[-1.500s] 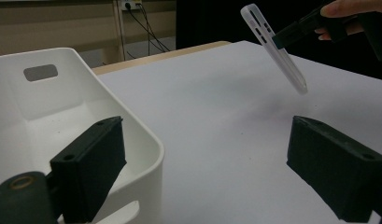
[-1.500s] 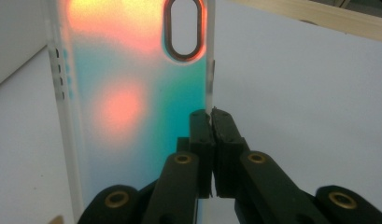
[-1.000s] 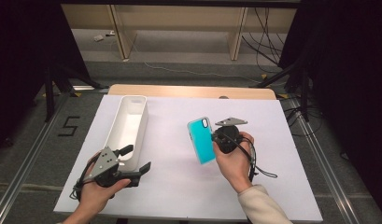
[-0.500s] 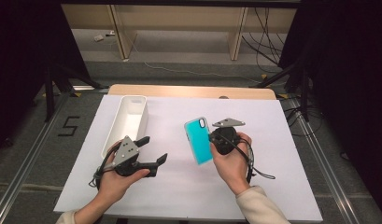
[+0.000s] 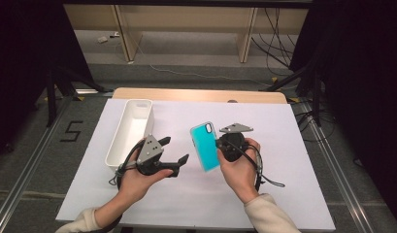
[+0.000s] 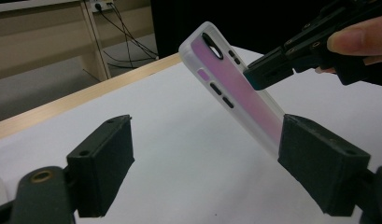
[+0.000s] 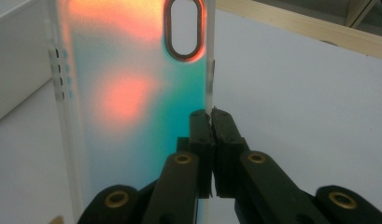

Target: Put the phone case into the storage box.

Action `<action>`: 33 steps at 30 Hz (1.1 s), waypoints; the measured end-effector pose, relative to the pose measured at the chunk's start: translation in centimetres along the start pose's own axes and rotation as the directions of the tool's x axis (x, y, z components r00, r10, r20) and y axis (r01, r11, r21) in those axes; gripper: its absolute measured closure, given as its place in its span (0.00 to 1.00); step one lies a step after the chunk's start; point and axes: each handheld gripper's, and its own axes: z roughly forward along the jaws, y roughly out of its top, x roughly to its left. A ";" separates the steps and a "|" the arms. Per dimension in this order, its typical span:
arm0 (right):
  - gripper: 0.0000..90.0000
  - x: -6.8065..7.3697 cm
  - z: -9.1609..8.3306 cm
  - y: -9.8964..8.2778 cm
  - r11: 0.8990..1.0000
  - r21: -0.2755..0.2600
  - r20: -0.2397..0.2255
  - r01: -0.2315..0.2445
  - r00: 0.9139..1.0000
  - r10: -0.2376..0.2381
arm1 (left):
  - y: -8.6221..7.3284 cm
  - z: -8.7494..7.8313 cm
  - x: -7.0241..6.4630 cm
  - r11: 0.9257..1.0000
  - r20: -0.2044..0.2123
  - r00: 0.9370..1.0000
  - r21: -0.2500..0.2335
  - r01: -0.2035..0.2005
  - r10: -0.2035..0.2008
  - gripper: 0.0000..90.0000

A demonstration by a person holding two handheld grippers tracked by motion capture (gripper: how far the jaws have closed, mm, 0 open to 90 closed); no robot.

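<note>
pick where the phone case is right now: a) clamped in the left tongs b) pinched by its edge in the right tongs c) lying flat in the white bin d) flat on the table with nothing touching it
b: the right tongs are shut on the side edge of the phone case, holding it tilted up off the table, while the left tongs stand open beside it.
</note>
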 end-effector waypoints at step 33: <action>0.99 1.1 0.3 -0.2 0.999 -0.018 0.003 0.031 1.000 -0.031 | 1.4 2.3 0.4 1.000 -0.030 1.000 0.029 0.008 -0.007 0.46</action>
